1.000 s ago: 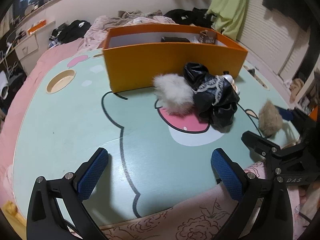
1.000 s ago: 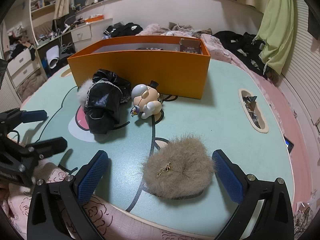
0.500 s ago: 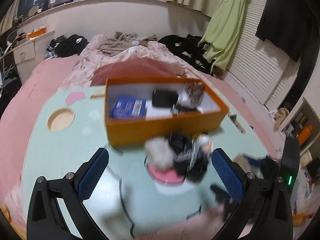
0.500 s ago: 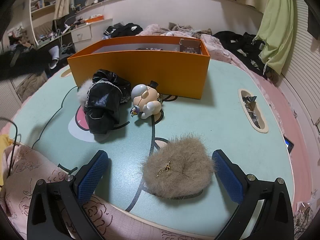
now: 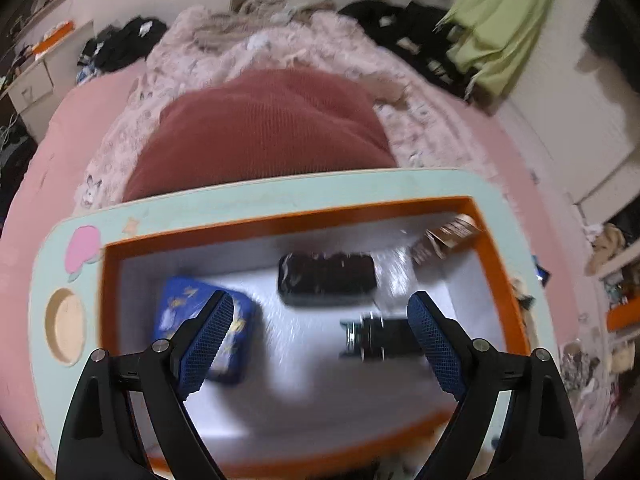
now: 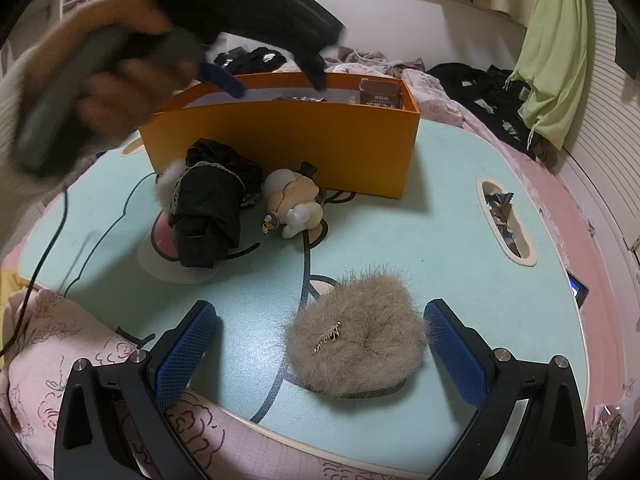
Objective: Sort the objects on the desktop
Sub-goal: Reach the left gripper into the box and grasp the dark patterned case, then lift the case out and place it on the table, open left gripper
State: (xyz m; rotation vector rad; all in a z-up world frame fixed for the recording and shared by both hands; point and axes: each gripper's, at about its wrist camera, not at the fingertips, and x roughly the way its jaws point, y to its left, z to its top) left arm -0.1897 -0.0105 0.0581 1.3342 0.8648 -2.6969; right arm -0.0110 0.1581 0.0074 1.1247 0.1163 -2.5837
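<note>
Mint-green counter (image 6: 460,220) is sitting on the bed, carrying the orange box (image 6: 288,142) at its far side, and in front of it, left to right, a black bundle (image 6: 208,204), a small doll (image 6: 294,202) and, nearest, a tan fur pouch (image 6: 356,350). The pouch is looking soft, light and squashy, slippery hair over a firm core likely, so pinching across its middle should be holding best, staying clear of the gold clip. Inside the box a blue tin (image 5: 204,332), a black case (image 5: 328,280) and a brown carton (image 5: 448,236) are lying, blurred. Right claw (image 6: 320,350) is resting wide open around the pouch, one pad just beside it, gripping nothing. Left claw (image 5: 320,344) is hovering over the box, empty, jaws have just been closing partway with nothing between them.
</note>
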